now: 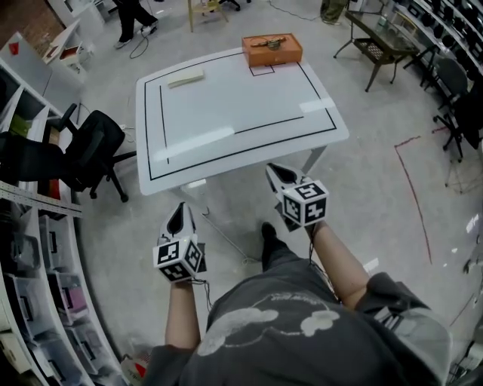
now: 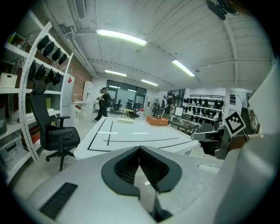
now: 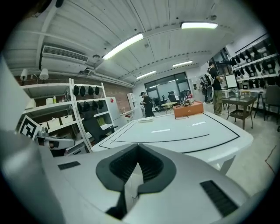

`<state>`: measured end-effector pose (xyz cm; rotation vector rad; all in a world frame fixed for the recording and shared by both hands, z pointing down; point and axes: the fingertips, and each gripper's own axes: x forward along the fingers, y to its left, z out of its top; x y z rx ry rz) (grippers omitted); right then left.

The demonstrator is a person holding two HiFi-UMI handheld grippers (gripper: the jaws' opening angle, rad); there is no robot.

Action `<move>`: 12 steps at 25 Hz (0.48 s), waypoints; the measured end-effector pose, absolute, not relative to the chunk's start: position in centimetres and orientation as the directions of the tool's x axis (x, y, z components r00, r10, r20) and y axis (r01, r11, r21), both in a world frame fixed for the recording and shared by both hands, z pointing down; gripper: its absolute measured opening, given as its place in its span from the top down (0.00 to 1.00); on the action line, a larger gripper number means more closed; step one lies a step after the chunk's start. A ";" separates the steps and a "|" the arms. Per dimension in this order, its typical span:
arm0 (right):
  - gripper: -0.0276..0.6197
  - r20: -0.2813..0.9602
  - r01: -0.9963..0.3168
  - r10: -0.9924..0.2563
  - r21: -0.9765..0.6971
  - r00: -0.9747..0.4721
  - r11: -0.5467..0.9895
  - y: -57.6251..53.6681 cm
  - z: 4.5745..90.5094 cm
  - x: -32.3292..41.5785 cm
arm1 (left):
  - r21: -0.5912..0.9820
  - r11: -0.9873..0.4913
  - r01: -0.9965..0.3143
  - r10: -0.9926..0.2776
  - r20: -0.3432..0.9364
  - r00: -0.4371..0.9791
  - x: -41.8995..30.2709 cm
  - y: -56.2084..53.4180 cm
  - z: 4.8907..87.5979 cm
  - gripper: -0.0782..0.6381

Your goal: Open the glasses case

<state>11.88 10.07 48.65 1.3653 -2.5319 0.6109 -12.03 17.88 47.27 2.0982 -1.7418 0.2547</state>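
Observation:
An orange box point(image 1: 272, 50) with a small brown item on top stands at the far edge of the white table point(image 1: 226, 113). It also shows far off as the orange box point(image 2: 158, 120) in the left gripper view and as the orange box point(image 3: 188, 109) in the right gripper view. A flat cream case-like object point(image 1: 186, 78) lies at the table's far left. My left gripper point(image 1: 179, 215) is off the table, short of its near edge, jaws together and empty. My right gripper point(image 1: 276, 174) hangs just at the near edge, also shut and empty. Which object is the glasses case I cannot tell.
Black tape lines and white tape strips point(image 1: 202, 140) mark the tabletop. A black office chair point(image 1: 94, 151) stands left of the table beside shelving point(image 1: 30, 249). A dark metal table point(image 1: 381, 41) and chairs point(image 1: 453, 83) stand at the right. A person point(image 1: 132, 19) walks in the background.

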 end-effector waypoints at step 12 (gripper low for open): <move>0.96 0.337 -0.779 -0.702 -0.259 -0.627 0.572 -5.6 47.8 14.7 | 0.156 -0.030 -0.987 -0.930 0.358 0.085 -9.7 4.9 45.4 0.89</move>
